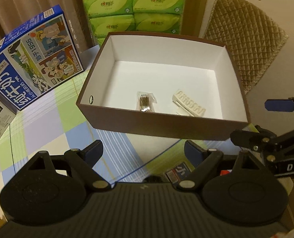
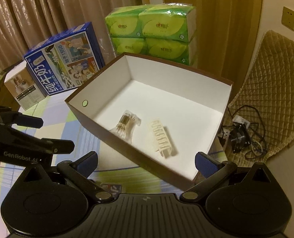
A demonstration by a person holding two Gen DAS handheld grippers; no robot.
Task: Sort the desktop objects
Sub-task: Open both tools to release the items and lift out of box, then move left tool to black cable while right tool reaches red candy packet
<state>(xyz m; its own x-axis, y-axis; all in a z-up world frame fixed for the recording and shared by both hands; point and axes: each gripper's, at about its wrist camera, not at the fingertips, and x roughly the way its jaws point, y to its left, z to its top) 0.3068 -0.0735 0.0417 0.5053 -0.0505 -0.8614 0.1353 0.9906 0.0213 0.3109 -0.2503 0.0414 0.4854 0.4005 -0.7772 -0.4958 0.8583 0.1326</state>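
While the desk (image 1: 47, 127) in its checked green, lilac and white cloth carries a brown open cardboard box with white inside (image 2: 127, 154), a clear packet of cotton swabs (image 2: 127, 124) and a cream hair claw clip (image 2: 161, 138) lie side by side inside it; left tool (image 1: 144, 148) and right tool (image 2: 146, 161) both hover spread apart, holding nothing.

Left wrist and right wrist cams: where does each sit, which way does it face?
Left wrist: on the left gripper, aimed down into the brown box; own open fingers below, right gripper at right edge.
Right wrist: on the right gripper, facing the box's near corner; left gripper at left.
Shared: box, cotton swab packet, hair clip, milk carton, tissue packs.
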